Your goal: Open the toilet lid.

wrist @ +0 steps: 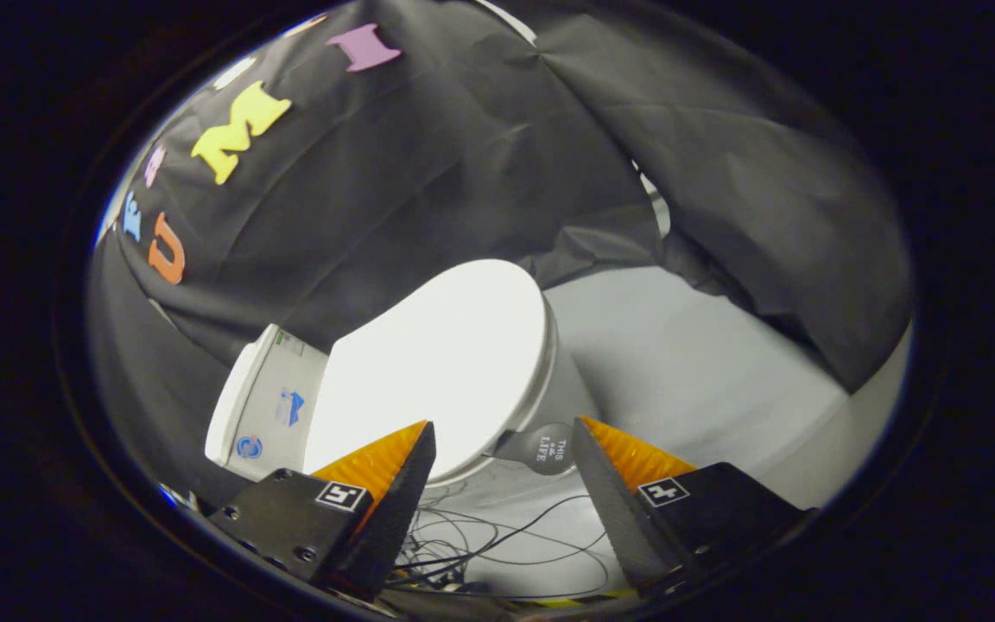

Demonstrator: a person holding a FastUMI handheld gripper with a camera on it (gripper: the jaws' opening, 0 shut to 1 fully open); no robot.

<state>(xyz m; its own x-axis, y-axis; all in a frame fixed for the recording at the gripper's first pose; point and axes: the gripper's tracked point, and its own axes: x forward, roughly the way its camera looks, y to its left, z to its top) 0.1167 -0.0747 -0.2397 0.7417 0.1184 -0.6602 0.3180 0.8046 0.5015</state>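
Gaping tool (502, 441) before smooth oval lid (437, 363)

Loose dark cables (497, 540) were seen lying tangled on the pale grey floor (705, 363), a yellow-and-black striped strip (584, 598) was seen nearest the camera, and black cloth (428, 173) was draped behind and to the side.

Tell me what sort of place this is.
Probably a mock bathroom in a test booth, not a real one: a white toilet with its lid down, black cloth wall behind it, loose cables on the floor below the open gripper.
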